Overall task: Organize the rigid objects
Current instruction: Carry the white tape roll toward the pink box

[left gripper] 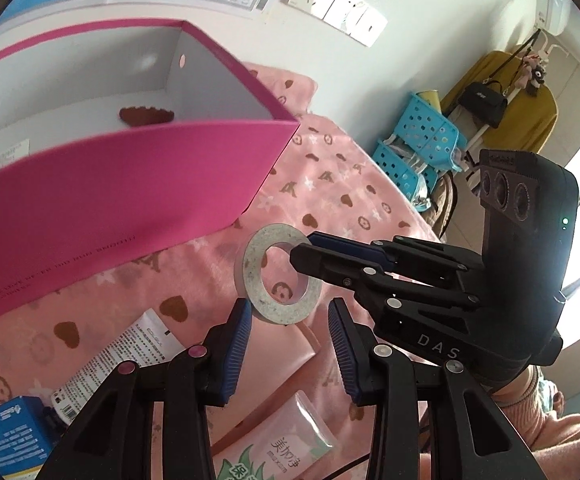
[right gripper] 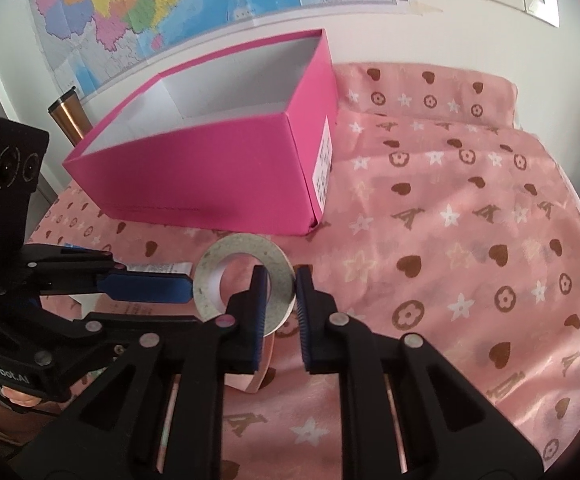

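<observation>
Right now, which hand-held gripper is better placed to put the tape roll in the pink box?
Right. The right hand-held gripper already straddles the tape roll's rim, one finger through its hole. The left hand-held gripper is open beside it, gripping nothing. The pink box stands open just beyond.

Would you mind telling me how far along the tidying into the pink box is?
Early. The pink box shows only one brown item inside. In hand: the right gripper pinches the tape roll; the left gripper is open beside it. A tube, blue carton and pouch remain outside.
</observation>
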Demonstrator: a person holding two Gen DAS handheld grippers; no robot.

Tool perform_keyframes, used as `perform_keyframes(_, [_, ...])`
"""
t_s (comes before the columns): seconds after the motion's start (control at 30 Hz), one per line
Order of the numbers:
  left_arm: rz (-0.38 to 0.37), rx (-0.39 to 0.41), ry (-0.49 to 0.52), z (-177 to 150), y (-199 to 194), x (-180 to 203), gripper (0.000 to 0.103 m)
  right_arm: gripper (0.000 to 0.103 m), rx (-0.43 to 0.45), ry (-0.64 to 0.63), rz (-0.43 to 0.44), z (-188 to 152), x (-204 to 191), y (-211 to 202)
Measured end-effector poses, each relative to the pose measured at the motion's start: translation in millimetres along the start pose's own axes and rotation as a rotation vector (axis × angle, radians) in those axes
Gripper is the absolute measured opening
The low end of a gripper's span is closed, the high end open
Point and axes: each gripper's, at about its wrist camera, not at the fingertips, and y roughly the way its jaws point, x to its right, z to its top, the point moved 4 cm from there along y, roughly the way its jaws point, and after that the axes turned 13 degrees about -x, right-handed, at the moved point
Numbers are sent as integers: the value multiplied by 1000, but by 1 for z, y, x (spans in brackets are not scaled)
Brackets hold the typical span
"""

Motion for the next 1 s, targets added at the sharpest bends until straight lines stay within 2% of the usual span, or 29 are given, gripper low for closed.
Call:
perform_keyframes(0.27, [14, 65, 27, 3, -26, 6, 39, 16, 47, -37, 0, 12, -11, -20])
perform_keyframes(0.57, [58, 138, 60, 21, -59, 10, 39, 16, 126, -101, 8, 47, -26, -45])
perform_keyframes(0.8, [122, 186, 77, 43, -79, 6, 39, 16, 163, -123, 18, 80, -30, -50])
perform_keyframes(1.0, [145, 197, 50, 63, -84, -8, 39, 16, 152, -104, 51, 105, -28, -40])
